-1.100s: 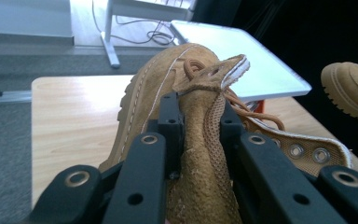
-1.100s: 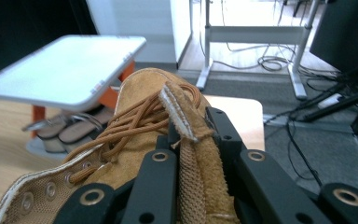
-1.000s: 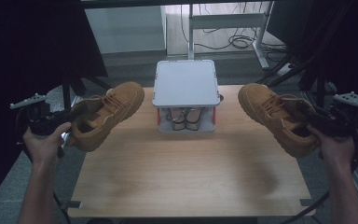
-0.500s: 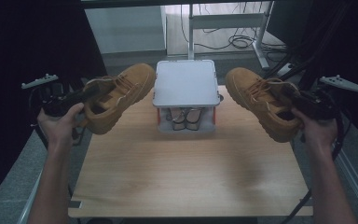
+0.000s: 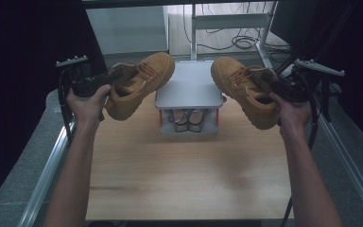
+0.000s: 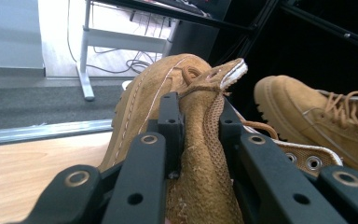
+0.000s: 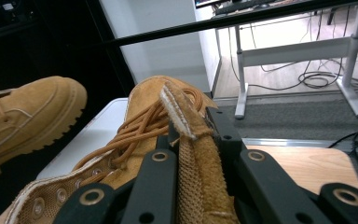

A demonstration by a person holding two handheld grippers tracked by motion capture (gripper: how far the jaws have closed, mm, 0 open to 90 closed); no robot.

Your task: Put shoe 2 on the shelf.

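Two tan suede boots hang in the air above the far part of the wooden table (image 5: 179,170). My left gripper (image 5: 118,75) is shut on the collar of the left boot (image 5: 139,82), whose toe points toward the middle; in the left gripper view its jaws clamp the boot's collar (image 6: 200,116). On the other side my right gripper (image 5: 264,80) is shut on the collar of the right boot (image 5: 241,87), and the right gripper view shows the collar (image 7: 186,126) pinched between the jaws. Both toes reach over the grey lid (image 5: 189,85).
A grey-lidded box (image 5: 189,120) with red corners stands at the table's far middle, with shoes showing in its open front. Metal rails (image 5: 52,161) run along both table sides. A white desk frame and cables (image 5: 236,28) stand beyond the table.
Both hands have carried their boots inward and upward, from beside the box to over its lid. The toes now stand much closer together.
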